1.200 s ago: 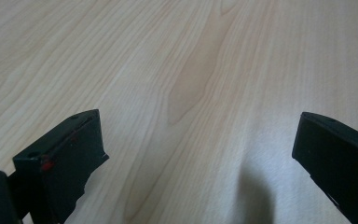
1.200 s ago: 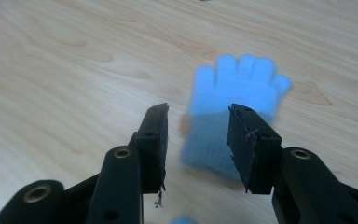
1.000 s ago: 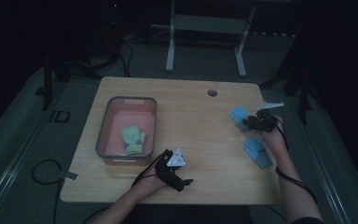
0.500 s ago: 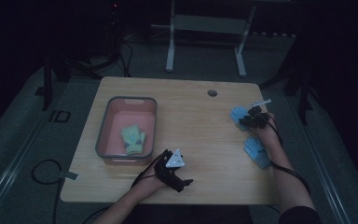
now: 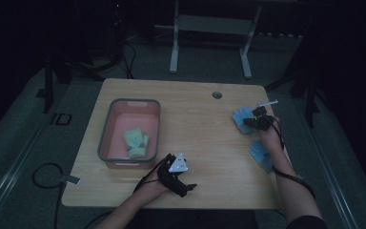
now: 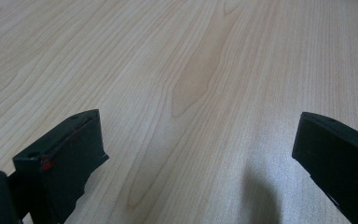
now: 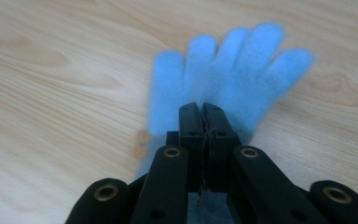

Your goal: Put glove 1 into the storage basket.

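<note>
**Now: two blue gloves, one pinched in my right fingers**

Right now my right gripper [image 7: 204,109] has just been closing, and its fingers meet with almost no gap over the cuff end of a blue glove [image 7: 228,70], a thin fold of the fabric caught between them. That glove lies flat on the table [image 5: 200,119], its five knitted digits spread out ahead of my fingertips, pointing away from me. In the high view my right gripper [image 5: 248,123] sits at the glove's [image 5: 239,117] edge, and a second blue glove [image 5: 259,153] lies behind it, beside my right wrist and apart from the first. So I count two blue gloves.

My left gripper [image 5: 183,183] rests near my edge of the table with its fingers [image 6: 70,149] spread wide and only bare wood between them. One pink bin [image 5: 107,138] stands just beyond it, holding one pale green bundle of fabric [image 5: 136,142]; how many pieces make it up I cannot tell.
</note>
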{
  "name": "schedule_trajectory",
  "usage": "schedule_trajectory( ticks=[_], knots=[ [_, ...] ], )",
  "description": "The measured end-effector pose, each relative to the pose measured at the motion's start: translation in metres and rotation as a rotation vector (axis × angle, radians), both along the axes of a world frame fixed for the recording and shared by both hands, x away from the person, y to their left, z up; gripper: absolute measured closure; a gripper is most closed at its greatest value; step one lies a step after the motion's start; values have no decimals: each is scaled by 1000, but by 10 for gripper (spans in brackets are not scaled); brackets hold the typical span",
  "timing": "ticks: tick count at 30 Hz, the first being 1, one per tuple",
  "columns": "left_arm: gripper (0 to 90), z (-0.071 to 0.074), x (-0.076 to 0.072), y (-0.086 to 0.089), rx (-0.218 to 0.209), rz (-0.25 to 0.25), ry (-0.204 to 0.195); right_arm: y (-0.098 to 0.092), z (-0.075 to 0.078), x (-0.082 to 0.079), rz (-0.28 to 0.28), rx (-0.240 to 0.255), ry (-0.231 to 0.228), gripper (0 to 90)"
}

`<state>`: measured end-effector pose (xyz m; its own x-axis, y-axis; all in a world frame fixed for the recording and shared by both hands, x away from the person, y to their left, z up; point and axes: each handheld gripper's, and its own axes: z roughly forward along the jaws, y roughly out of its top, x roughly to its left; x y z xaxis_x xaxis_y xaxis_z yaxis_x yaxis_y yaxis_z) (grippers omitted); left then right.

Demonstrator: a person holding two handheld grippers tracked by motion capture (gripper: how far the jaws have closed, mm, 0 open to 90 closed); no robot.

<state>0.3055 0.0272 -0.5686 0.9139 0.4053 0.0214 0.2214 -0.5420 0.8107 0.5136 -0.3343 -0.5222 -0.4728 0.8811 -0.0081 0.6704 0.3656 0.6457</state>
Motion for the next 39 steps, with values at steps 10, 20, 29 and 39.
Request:
schedule_trajectory(
  ticks=[10,20,29,39],
  knots=[
    [23,3,-1,3,-8,15,-19,48,34,-56,-3,42,-60,878],
    [23,6,-3,2,-10,16,-40,85,49,-109,-13,59,-84,878],
    [23,7,-3,7,-10,26,-52,109,43,-135,-41,84,-105,877],
    [22,6,-3,9,-13,19,-58,120,31,-148,-78,96,-86,877]
  ],
)
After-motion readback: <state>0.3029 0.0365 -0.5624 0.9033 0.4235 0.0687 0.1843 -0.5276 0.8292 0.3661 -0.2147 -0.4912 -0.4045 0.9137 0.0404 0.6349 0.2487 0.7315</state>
